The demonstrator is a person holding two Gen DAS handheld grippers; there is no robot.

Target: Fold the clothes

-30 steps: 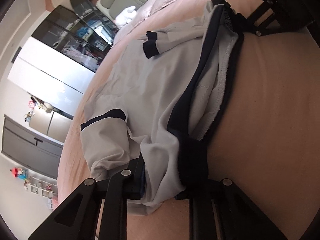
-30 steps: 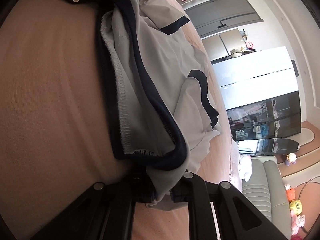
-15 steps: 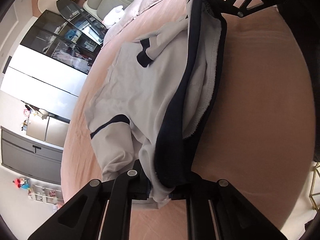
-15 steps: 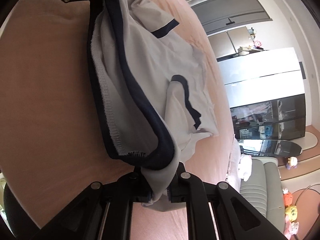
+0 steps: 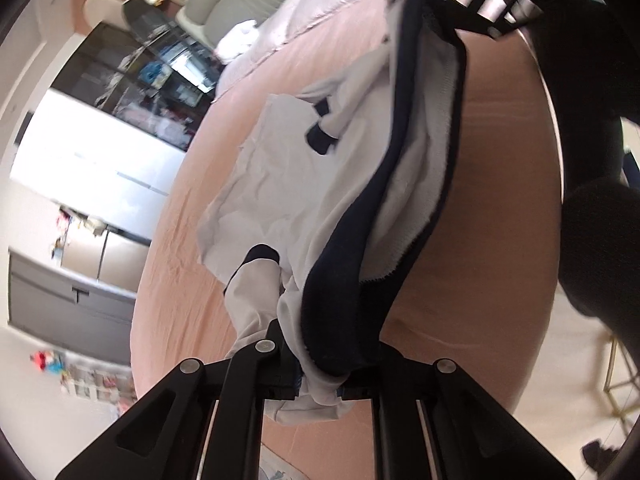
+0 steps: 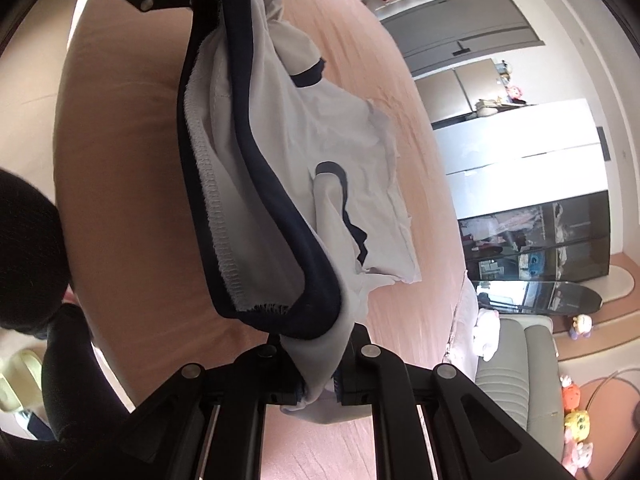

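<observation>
Already gripped: you hold the white shirt (image 5: 280, 184) by its navy hem (image 5: 344, 292).
Left wrist view: left gripper (image 5: 320, 384) is clamped on one hem corner; cloth sags ahead of the jaws onto the pink bed (image 5: 492, 200).
Right wrist view: right gripper (image 6: 320, 390) pinches the other corner of the shirt (image 6: 320, 128).
Handling: light, limp, likely slippery; you'd best keep to the thick band.

- White short-sleeved cotton shirt with navy hem and cuffs (image 5: 280, 184): hem band stretched taut, raised off my pink bedsheet.
- Body sags; far end crumpled on sheet, sleeves dangling.
</observation>
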